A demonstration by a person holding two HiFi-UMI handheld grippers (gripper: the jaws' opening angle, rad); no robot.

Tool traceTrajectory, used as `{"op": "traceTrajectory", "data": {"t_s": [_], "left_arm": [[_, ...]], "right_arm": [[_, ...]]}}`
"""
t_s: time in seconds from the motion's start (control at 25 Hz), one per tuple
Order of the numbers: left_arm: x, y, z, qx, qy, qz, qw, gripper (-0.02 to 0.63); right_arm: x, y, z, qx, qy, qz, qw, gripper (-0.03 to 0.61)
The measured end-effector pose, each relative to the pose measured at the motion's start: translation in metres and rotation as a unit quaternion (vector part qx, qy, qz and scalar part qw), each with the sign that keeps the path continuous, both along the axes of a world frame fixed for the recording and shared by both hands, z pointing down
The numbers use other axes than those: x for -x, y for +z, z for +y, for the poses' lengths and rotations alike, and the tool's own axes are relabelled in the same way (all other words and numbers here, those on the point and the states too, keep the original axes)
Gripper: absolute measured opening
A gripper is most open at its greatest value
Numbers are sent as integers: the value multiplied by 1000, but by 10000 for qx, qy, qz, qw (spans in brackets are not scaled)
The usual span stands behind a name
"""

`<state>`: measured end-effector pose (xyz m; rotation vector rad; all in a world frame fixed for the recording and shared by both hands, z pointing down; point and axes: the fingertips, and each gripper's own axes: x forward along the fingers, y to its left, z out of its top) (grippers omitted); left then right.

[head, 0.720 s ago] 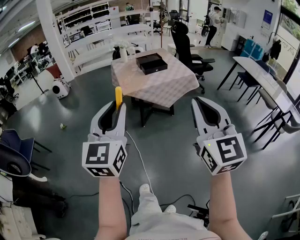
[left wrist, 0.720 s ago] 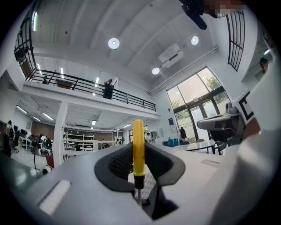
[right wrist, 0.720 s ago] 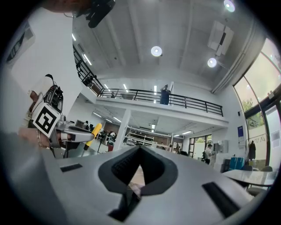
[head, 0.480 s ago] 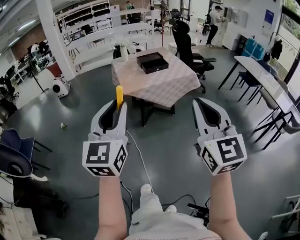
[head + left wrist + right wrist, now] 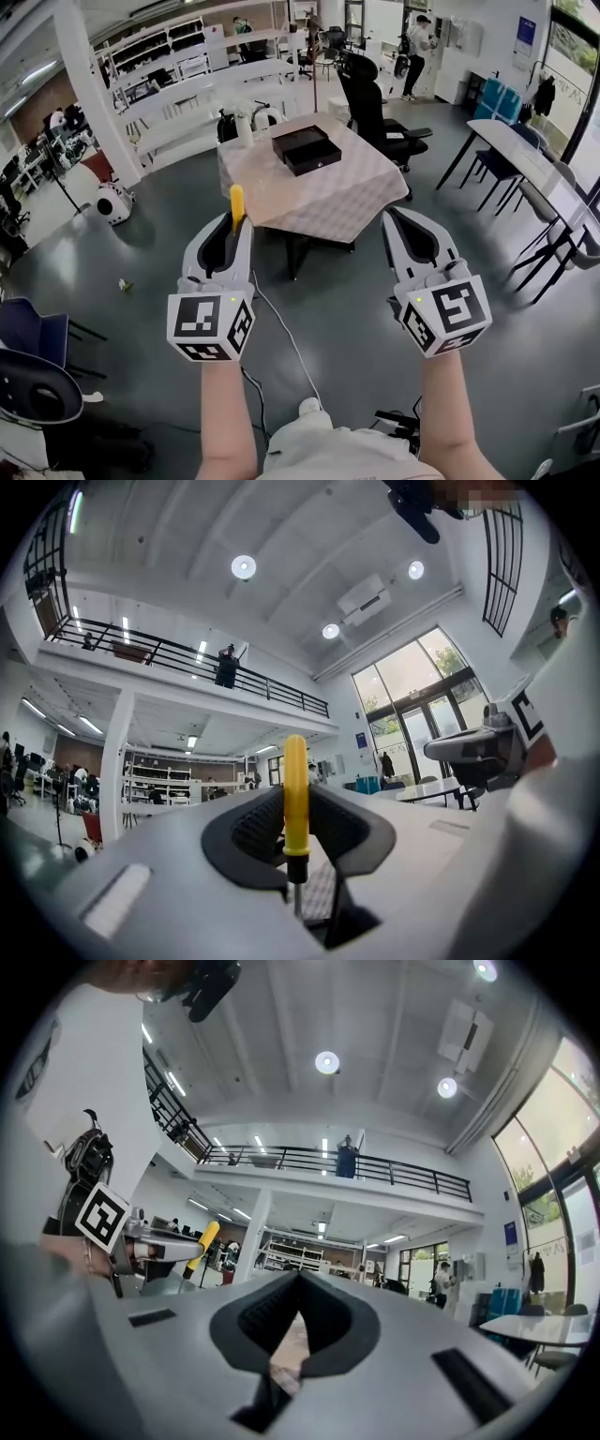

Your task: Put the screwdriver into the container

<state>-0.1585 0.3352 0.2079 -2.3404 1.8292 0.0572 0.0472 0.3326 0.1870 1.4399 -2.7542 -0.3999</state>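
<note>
Two grippers point roughly level toward the table (image 5: pixel 361 202), and only one carries anything. The left gripper (image 5: pixel 235 225) is clamped on the screwdriver (image 5: pixel 295 785). Its pads close on the lower part of the yellow handle, the rounded end sticks up past the jaw tips, and the dark collar and thin metal shank run down behind them. The right gripper (image 5: pixel 393 221) is pressed shut with nothing between its jaws; only a slit of checked cloth shows through the gap below the tips.

The container (image 5: pixel 306 148), a black box, sits on the table well ahead of both grippers, a little toward the right gripper's side of the left one. It is out of reach for now, so the step in hand appears to be the carry.

Several things could spoil it. The handle is smooth and round, and much of it stands proud of the pads, so a jolt or quick wrist turn could let it pivot or slide out onto the floor. Lowered upright, the shank may catch the box rim and lever the tool loose. A white vase (image 5: pixel 244 127) stands near the box, beyond the left gripper, and a wide reach could topple it. A pale cable (image 5: pixel 278 323) trails along the floor below the grippers and could snag a foot.
</note>
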Motion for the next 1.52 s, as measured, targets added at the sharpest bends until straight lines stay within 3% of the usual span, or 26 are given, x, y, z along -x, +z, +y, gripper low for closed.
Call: {"op": "traceTrajectory", "data": {"t_s": [0.28, 0.72, 1.28, 1.52], "left_arm": [[41, 9, -60, 76, 155, 122, 9998, 91], [49, 31, -151, 130, 236, 148, 9995, 91], [28, 23, -372, 51, -50, 29, 10000, 91], [9, 18, -446, 31, -120, -36, 9999, 91]], "right_arm": [[34, 12, -51, 64, 225, 144, 9996, 5], [32, 30, -146, 121, 411, 68, 9991, 5], [21, 30, -383, 91, -63, -3, 9999, 5], [-1, 35, -458, 124, -116, -71, 9998, 5]]}}
